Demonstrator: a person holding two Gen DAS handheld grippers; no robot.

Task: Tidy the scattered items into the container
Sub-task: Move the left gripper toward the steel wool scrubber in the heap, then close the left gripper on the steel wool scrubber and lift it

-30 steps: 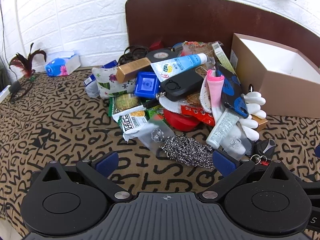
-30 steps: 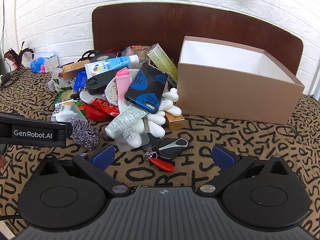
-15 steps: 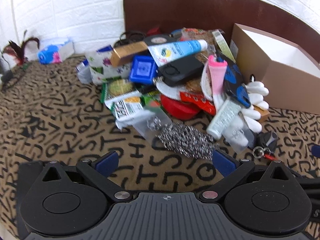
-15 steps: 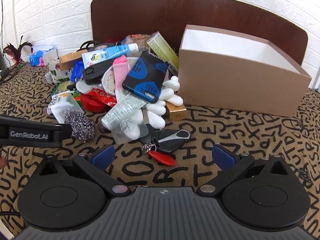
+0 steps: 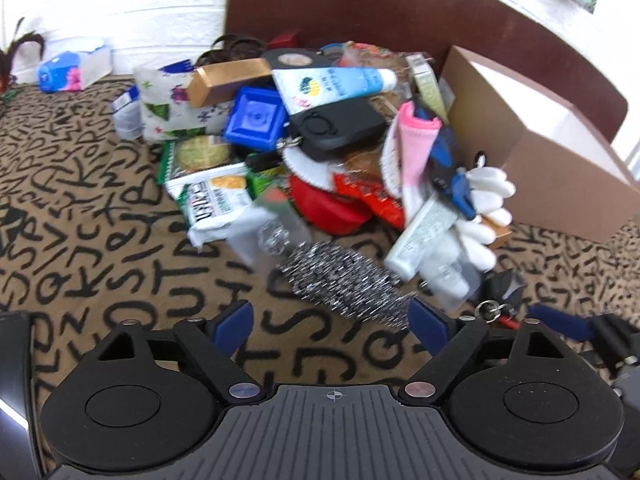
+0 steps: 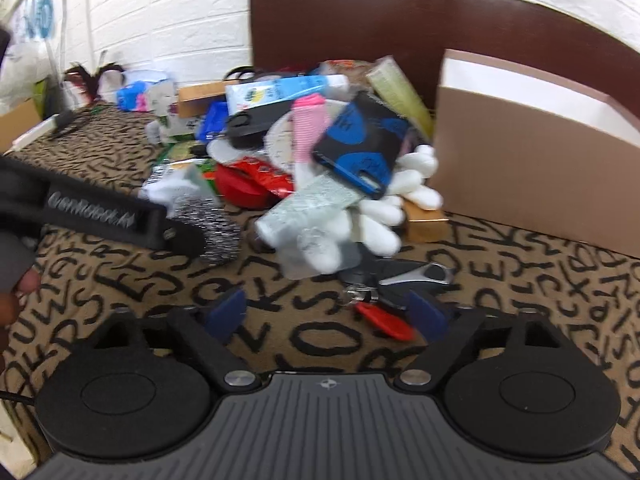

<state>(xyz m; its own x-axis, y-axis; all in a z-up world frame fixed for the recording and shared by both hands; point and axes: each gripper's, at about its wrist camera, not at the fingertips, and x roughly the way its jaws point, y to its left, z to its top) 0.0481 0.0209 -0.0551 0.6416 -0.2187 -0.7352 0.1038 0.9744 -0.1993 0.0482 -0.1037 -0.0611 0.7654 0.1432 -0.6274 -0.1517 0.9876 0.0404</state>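
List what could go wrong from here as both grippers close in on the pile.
1. The left gripper is open near the steel scourer; its wire strands may snag neighbouring packets.
2. The right gripper is open by the red key fob; its ring may drag the black key.
3. The phone case leans atop the heap and may slide.

A home bedroom: a dark wooden headboard (image 5: 360,4) against a white brick wall (image 5: 132,12).
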